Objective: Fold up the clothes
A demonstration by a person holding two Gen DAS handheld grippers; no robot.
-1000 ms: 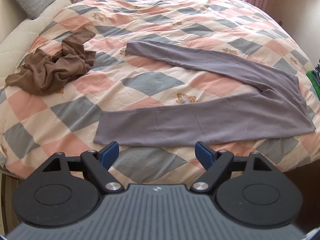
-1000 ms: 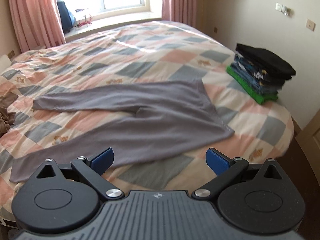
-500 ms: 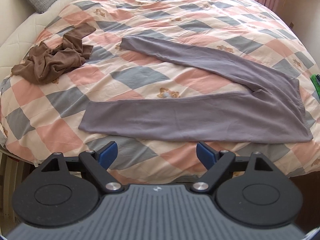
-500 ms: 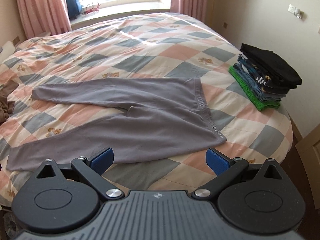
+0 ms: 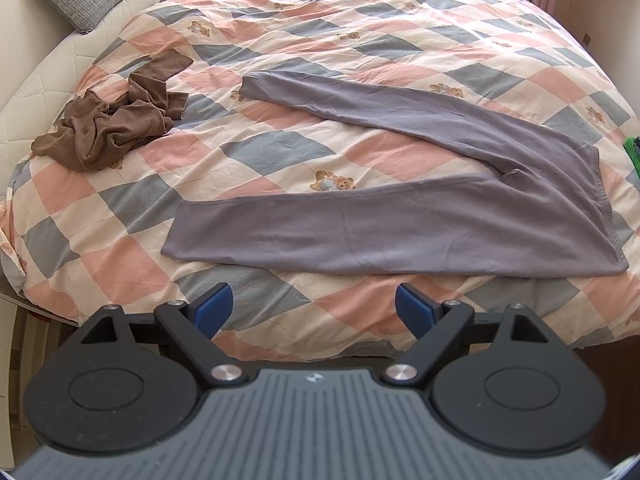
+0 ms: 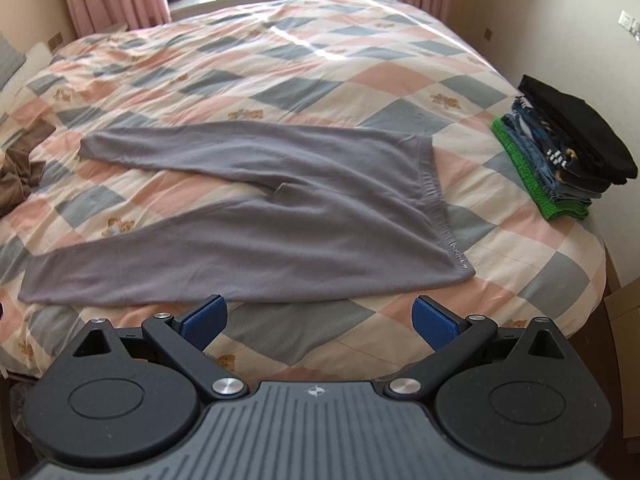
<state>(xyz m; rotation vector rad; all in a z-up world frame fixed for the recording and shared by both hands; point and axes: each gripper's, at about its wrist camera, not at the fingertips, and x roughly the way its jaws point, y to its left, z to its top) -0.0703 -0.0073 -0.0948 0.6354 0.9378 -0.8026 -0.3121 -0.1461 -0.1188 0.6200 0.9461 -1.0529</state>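
Grey trousers (image 6: pixel 280 216) flat on quilt (image 6: pixel 360 60) — folded stack (image 6: pixel 560 160)

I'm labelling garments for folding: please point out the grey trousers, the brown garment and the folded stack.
grey trousers (image 5: pixel 400 236), left wrist view: middle of the nearer leg.
brown garment (image 5: pixel 108 128), left wrist view: centre of the crumpled heap.
folded stack (image 6: pixel 576 148), right wrist view: black top layer.

trousers (image 6: pixel 256 216) centre frame on quilt (image 6: pixel 320 64) | crumpled garment (image 5: pixel 116 120) upper left | folded stack (image 6: pixel 560 160) right edge

folded stack (image 5: pixel 632 152) cut by edge, waistband lettering (image 6: pixel 460 258) unreadable
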